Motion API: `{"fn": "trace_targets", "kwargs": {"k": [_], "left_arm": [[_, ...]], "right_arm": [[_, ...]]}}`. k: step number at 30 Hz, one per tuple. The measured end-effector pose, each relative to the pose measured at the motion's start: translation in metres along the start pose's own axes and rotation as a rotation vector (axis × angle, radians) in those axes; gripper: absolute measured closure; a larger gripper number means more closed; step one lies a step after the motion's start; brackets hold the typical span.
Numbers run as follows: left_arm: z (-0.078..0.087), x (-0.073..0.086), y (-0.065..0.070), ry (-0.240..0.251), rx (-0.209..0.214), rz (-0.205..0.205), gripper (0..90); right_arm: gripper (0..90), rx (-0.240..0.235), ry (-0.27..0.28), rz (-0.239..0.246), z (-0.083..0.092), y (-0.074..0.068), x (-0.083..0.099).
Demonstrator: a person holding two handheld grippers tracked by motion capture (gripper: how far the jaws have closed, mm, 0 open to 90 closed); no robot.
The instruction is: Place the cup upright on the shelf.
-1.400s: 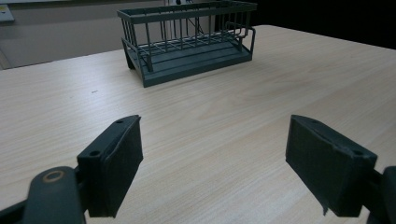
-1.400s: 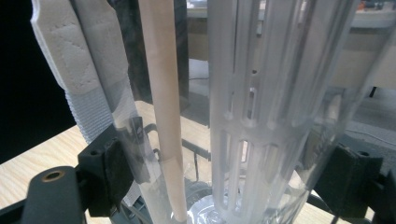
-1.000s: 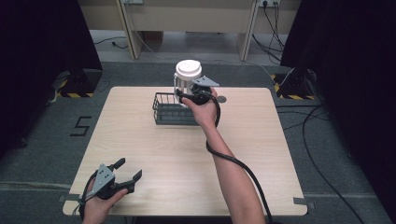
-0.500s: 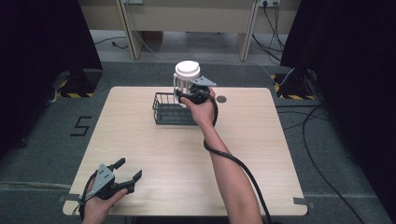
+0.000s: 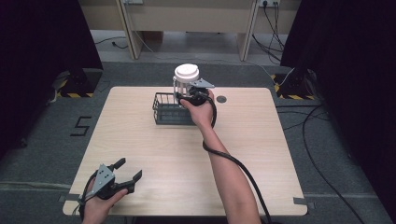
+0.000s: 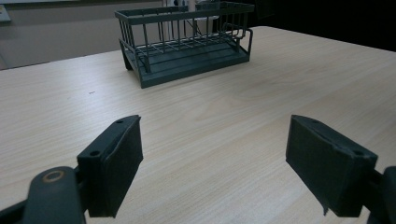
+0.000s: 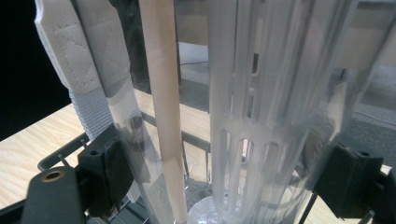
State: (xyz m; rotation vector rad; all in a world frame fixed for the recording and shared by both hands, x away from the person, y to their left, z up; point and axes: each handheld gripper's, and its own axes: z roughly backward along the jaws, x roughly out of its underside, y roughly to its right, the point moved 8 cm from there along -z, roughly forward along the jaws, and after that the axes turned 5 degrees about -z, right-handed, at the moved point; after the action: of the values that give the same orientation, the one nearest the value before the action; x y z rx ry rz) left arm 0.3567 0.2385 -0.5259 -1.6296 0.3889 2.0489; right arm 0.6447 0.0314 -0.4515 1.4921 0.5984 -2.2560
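Observation:
A clear bottle (image 5: pixel 186 78) with a white lid hangs upright over the right end of a dark wire rack (image 5: pixel 163 114) at the table's back middle. My right gripper (image 5: pixel 183 96) is shut on the bottle's lower body. In the right gripper view the black jaws press both sides of the clear wall (image 7: pixel 261 93), with a white slotted insert, a beige stick and a white strap inside or beside it, and rack wires (image 7: pixel 56 161) below. My left gripper (image 5: pixel 128 169) rests open near the front left corner. Nothing lies between its jaws (image 6: pixel 215 163), which face the rack (image 6: pixel 187 42).
The light wooden table (image 5: pixel 261 140) has a small dark round hole (image 5: pixel 221 99) just right of the rack. A black cable (image 5: pixel 233 161) trails along the right forearm. Dark curtains and cables lie around the table on the floor.
The bottle in my right gripper has sunk slightly toward the rack. The left gripper has stayed where it was.

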Motion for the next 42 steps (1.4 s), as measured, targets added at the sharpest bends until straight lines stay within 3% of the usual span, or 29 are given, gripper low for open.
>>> {"fn": "trace_targets", "kwargs": {"k": [35,42], "left_arm": [[0.000,0.000,0.000,0.003,0.003,0.000,18.0],[0.000,0.000,0.000,0.001,0.004,-0.004,18.0]], "right_arm": [[18.0,0.029,-0.066,-0.001,-0.016,-0.001,0.027],[17.6,0.038,-0.084,0.022,-0.016,-0.002,0.029]]}}
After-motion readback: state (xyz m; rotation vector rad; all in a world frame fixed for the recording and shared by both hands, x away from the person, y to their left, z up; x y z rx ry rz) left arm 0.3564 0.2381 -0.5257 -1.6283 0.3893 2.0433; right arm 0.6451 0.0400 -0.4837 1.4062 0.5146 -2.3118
